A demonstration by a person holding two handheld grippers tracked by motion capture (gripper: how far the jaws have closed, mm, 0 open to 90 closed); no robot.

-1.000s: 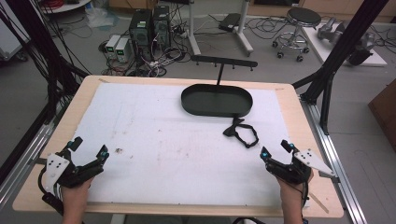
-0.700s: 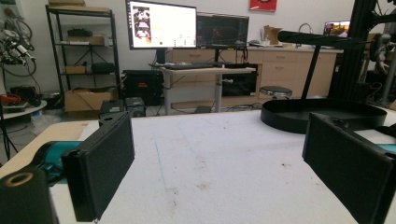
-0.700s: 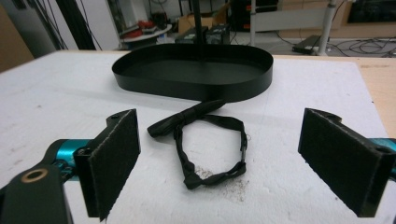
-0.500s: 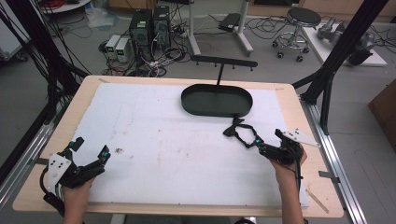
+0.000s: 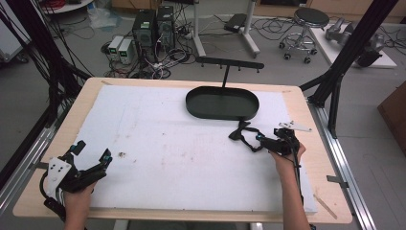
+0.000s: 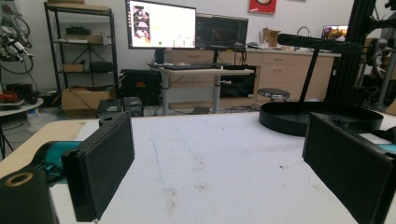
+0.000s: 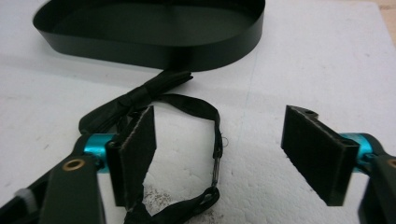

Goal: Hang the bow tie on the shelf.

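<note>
A black bow tie with a thin band (image 5: 243, 135) lies on the white foam board (image 5: 158, 139), just in front of a black oval tray (image 5: 220, 101). My right gripper (image 5: 265, 143) sits at the band's right end. In the right gripper view its jaws have just been closing and still stand apart (image 7: 219, 137). The band's loop (image 7: 189, 103) lies between them, and the left pad (image 7: 137, 154) hangs over one side of it without pressing. My left gripper (image 5: 92, 149) rests open at the board's front left corner, nothing between its pads (image 6: 219, 154).
A thin post with a black crossbar (image 5: 229, 63) rises behind the tray (image 6: 299, 122). The tray's wall (image 7: 154, 51) stands close beyond the bow tie. The wooden table edge (image 5: 321, 158) runs along the right. Desks, monitors, computers and a stool stand past the table.
My right gripper has travelled from the front right of the board forward and left to the bow tie's band. Its jaws look narrower than before. The left gripper has stayed put.
</note>
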